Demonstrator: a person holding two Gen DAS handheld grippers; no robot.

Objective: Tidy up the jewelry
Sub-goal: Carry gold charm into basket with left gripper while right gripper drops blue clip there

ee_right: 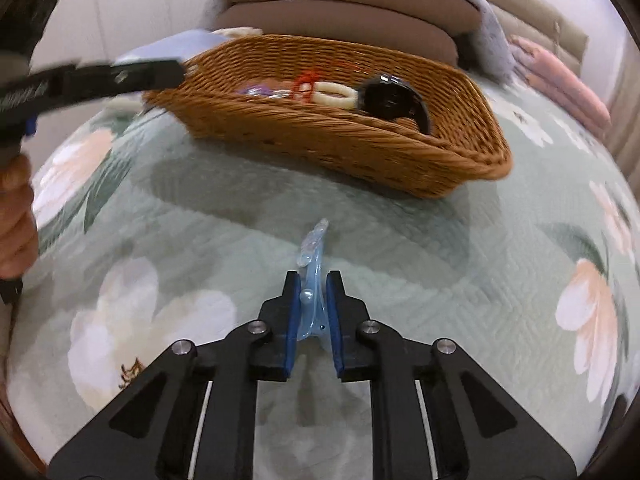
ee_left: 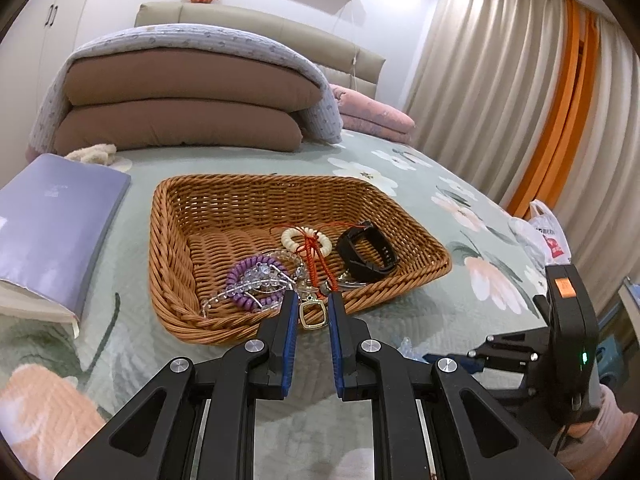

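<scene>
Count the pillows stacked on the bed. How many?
2 brown pillows: the top pillow lies on the bottom pillow, with a blanket draped over both. More may be hidden under it.

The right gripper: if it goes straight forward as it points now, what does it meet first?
Probably the near wall of the wicker basket. The right gripper, shut on a light blue hair clip, has only bedspread ahead before it, though depth is unclear.

Soft, even indoor light; strong fisheye bending with dark corners; right wrist view motion-blurred.
</scene>
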